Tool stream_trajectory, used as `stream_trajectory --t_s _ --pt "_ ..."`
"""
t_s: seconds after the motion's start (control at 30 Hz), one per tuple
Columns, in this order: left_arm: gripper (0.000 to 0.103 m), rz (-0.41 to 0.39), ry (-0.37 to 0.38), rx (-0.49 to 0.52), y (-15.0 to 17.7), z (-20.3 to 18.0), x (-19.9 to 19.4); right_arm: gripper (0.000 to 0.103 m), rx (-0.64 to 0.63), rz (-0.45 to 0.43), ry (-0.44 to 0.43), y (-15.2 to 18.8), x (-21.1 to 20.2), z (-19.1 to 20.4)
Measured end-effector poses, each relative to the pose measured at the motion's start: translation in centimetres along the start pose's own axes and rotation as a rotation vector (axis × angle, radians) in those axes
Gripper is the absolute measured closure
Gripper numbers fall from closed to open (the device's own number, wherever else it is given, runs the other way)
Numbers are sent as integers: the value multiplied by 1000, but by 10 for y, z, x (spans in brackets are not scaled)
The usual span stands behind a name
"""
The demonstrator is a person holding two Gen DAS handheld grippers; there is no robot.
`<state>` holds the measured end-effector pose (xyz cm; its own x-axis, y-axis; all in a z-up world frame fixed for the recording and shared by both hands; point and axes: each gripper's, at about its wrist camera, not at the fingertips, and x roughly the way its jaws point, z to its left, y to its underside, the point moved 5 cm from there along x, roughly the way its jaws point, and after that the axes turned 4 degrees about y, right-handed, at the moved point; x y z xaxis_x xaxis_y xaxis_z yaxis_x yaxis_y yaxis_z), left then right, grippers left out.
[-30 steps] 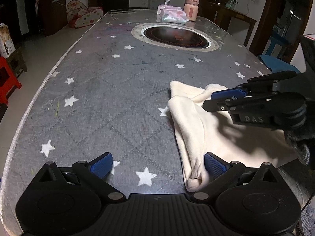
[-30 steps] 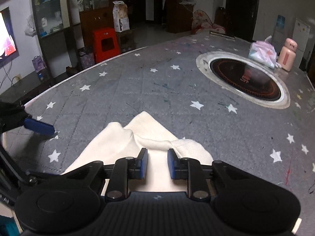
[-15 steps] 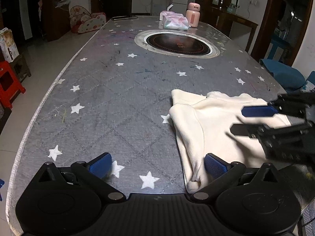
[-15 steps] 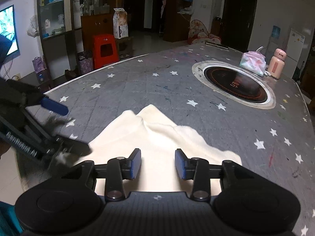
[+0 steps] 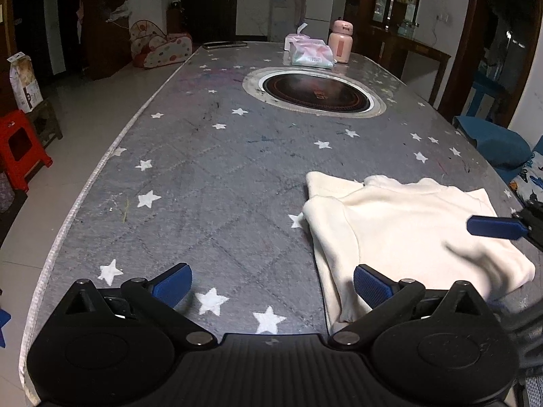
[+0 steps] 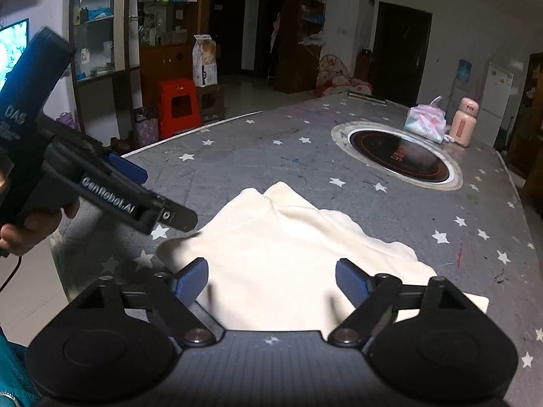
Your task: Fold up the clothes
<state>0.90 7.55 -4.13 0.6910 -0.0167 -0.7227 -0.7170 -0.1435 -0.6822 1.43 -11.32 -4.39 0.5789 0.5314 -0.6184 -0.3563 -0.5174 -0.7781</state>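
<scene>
A folded cream garment (image 5: 404, 227) lies flat on the grey star-patterned surface (image 5: 210, 169), near its front edge. The left hand-held gripper (image 5: 271, 279) is spread wide and empty, its right finger just at the garment's near left edge. The right hand-held gripper (image 6: 271, 279), likewise spread and empty, sits above the cloth. Beyond lie a round inset cooktop (image 5: 315, 90), a tissue pack (image 5: 310, 54) and a pink bottle (image 5: 341, 41).

Bare table (image 5: 210, 183) lies left of the cream garment (image 5: 400, 224); tissue pack (image 5: 312, 55) and pink bottle (image 5: 341, 41) stand beyond the inset hob (image 5: 315, 91)
</scene>
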Motion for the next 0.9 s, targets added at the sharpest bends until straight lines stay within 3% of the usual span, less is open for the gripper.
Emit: stream_trajectory --t_s 0.2,0.47,0.73,0.9 --pt "0 -10 -18 1 -1 0 -2 0 -6 -32 19 2 -8 8" --pt "0 -25 -32 12 -2 -2 -5 0 -26 -71 24 3 -15 20" --pt "0 -34 -53 10 -3 2 -5 1 -96 -44 7 3 -14 37" --pt "0 -33 -69 6 -4 6 -4 10 -124 -18 -16 3 -11 49"
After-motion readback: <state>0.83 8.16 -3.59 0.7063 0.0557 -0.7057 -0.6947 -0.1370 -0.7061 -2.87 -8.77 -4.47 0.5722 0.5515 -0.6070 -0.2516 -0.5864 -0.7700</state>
